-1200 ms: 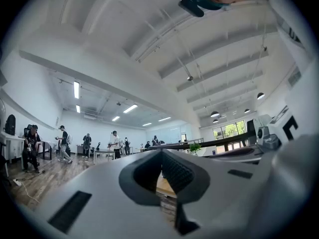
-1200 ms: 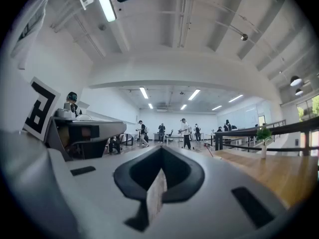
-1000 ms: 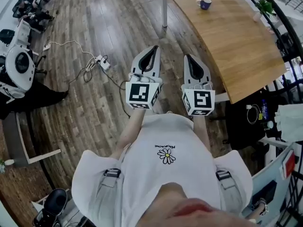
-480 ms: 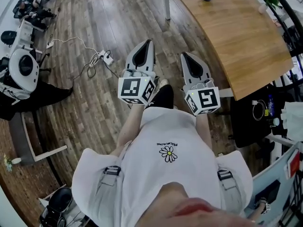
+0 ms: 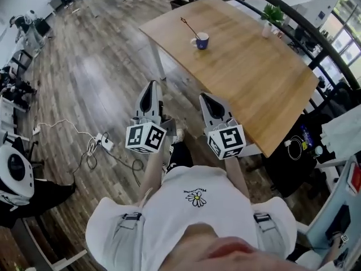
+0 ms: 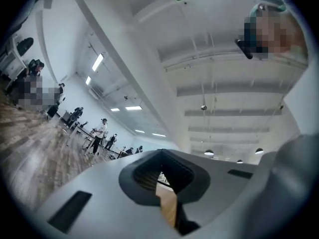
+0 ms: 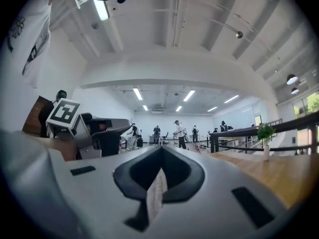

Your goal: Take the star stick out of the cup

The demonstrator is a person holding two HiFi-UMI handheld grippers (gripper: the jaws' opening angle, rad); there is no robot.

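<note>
A blue cup (image 5: 201, 40) stands on the wooden table (image 5: 254, 72), toward its far left part. A thin stick (image 5: 186, 24) leans out of the cup to the left; its star end is too small to make out. Both grippers hang in front of the person's chest, short of the table and well away from the cup. My left gripper (image 5: 150, 86) is shut and empty, its jaws meeting in a narrow slit (image 6: 160, 178). My right gripper (image 5: 205, 97) is likewise shut with nothing held (image 7: 160, 172). In the right gripper view the left gripper (image 7: 97, 131) shows beside it.
A small potted plant (image 5: 272, 16) stands at the table's far edge by a dark railing (image 5: 293, 16). A power strip and cables (image 5: 101, 143) lie on the wood floor at left. Machines and bags (image 5: 14, 174) crowd the left side. People stand far off in the hall (image 7: 180, 132).
The head view has swung up and forward, so the table with the cup now fills the upper right. Both grippers stay shut side by side in front of the person.
</note>
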